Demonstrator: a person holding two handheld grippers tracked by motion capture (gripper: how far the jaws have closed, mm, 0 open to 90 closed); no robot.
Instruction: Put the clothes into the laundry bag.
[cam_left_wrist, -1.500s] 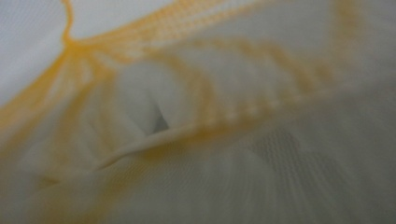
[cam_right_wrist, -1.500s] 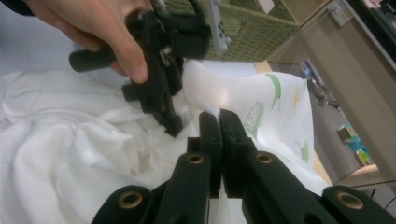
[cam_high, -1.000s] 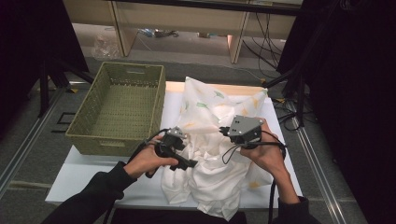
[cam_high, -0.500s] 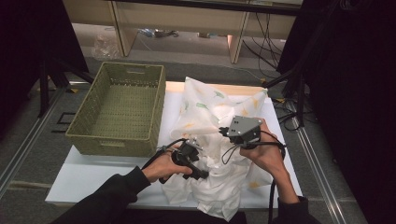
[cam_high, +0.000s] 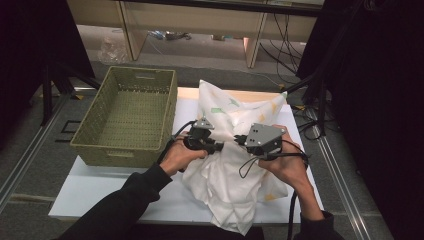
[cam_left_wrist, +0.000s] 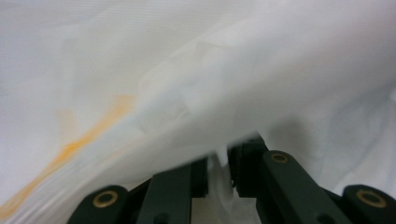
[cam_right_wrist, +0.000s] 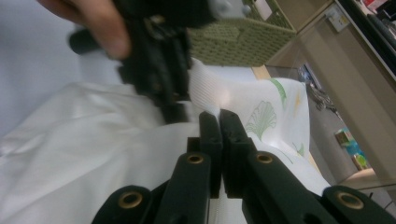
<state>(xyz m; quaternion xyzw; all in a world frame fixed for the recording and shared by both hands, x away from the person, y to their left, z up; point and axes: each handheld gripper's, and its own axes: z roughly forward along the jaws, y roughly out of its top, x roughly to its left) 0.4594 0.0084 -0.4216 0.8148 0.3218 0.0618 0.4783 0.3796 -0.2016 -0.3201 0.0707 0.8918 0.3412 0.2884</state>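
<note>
From above, both grippers meet over the rumpled white printed cloth (cam_high: 235, 165) on the table, the green woven basket (cam_high: 127, 120) off beside the left gripper (cam_high: 217, 146). Along the left gripper's jaws, which have just been closing, a fold of cloth sits pinched between them. The right gripper (cam_right_wrist: 219, 116) is clamped tight on a cloth edge

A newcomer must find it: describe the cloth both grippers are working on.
On the white table, right of the green woven basket, lies a crumpled white cloth. Its small green and yellow prints set it apart.
</note>
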